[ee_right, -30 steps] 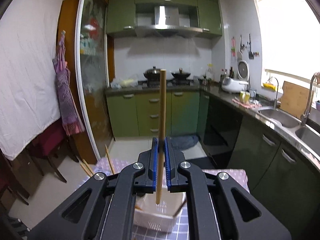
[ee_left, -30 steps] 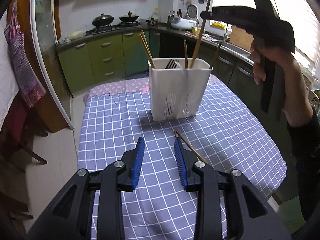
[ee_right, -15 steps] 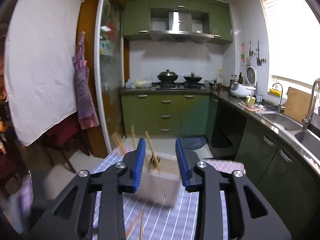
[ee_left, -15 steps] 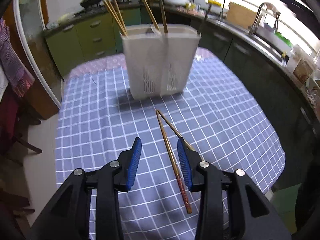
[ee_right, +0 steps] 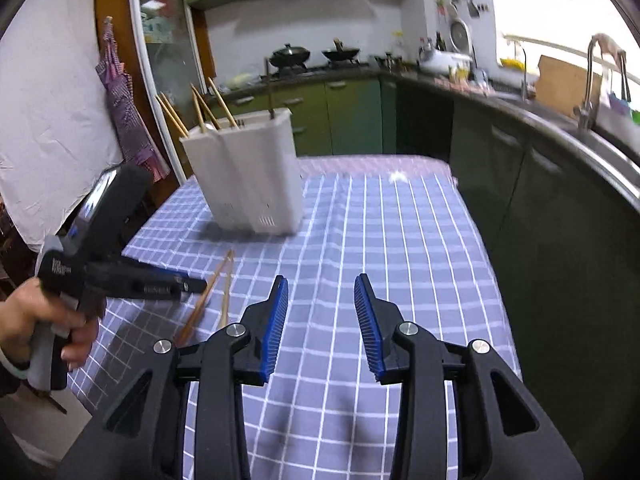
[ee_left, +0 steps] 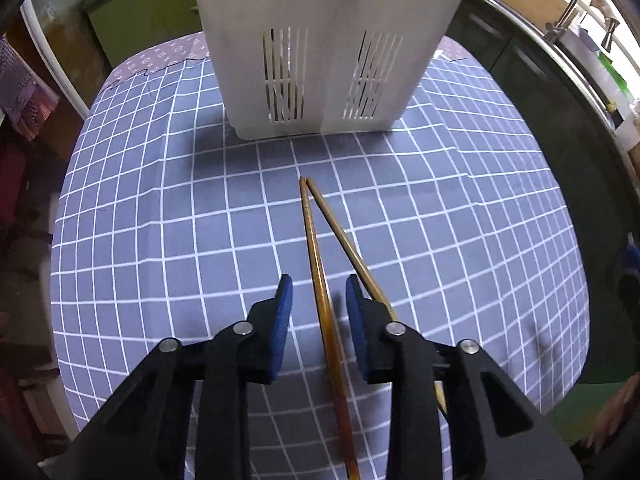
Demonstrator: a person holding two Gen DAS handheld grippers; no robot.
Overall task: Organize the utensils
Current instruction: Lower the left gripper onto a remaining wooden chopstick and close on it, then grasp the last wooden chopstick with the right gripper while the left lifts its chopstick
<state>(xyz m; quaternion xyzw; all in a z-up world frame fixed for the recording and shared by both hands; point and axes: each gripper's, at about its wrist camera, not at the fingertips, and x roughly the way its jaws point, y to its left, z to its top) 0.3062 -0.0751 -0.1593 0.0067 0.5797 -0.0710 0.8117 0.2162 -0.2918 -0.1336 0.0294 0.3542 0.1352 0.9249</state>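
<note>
A white slotted utensil holder [ee_left: 328,40] stands on the checked tablecloth [ee_left: 160,220]; in the right wrist view the holder [ee_right: 248,176] has several chopsticks [ee_right: 200,108] sticking up from it. Two loose chopsticks lie in a V in front of it. My left gripper [ee_left: 319,284] points steeply down, its jaws closing astride the darker chopstick [ee_left: 310,224], pads clear of it. The paler chopstick [ee_left: 340,232] runs under the right finger. My right gripper [ee_right: 322,280] hovers over bare cloth, jaws opening, nothing between them. It sees the left gripper [ee_right: 198,283] and the hand [ee_right: 40,320] holding it.
The table's right edge [ee_right: 480,240] drops off beside dark green cabinets [ee_right: 540,208] and a sink with a tap [ee_right: 592,80]. A stove with pans [ee_right: 312,56] sits at the back. An apron [ee_right: 124,120] hangs by the glass door on the left.
The right gripper let go of the upright chopstick above the holder, opened, and dropped back toward the table. The left gripper sank onto the loose pair and now straddles one chopstick.
</note>
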